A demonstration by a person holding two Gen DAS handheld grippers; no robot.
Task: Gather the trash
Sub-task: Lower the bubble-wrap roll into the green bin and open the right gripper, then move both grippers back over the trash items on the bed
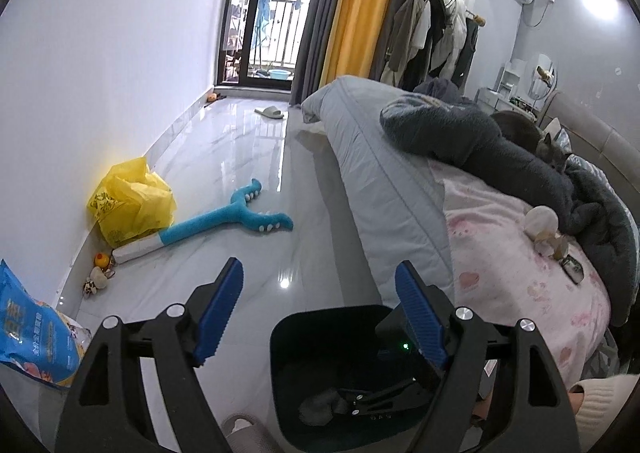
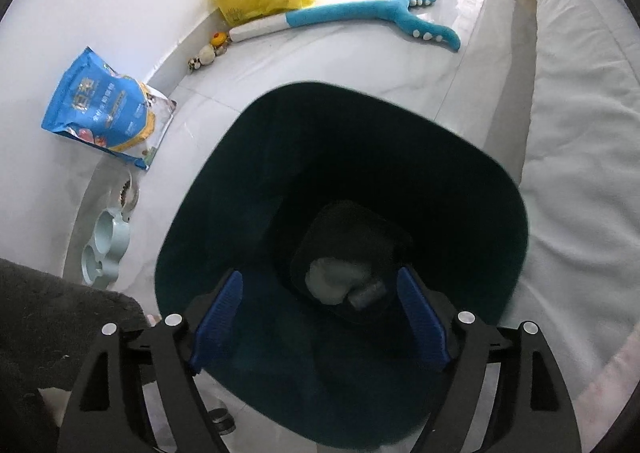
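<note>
A dark bin (image 2: 188,213) stands on the floor beside the bed. At its bottom lie a crumpled pale wad (image 2: 330,281) and a small dark scrap (image 2: 368,295). My right gripper (image 2: 320,279) hangs open over the bin's mouth, pointing steeply down, with nothing between its blue pads. My left gripper (image 1: 319,276) is open and empty above the bin (image 1: 280,337), facing down the room. The wad (image 1: 318,407) also shows in this view. On the pink sheet lie a crumpled tissue ball (image 1: 542,217), some torn scraps (image 1: 558,247) and a small dark packet (image 1: 574,271).
The bed (image 1: 400,213) fills the right side, with a cat (image 1: 554,147) on dark blankets. By the wall are a yellow plastic bag (image 1: 132,201), a blue plush toy (image 1: 224,219), small toys (image 1: 98,273), a blue pet-food bag (image 2: 104,109) and pet bowls (image 2: 106,243). A slipper (image 1: 270,112) lies far off.
</note>
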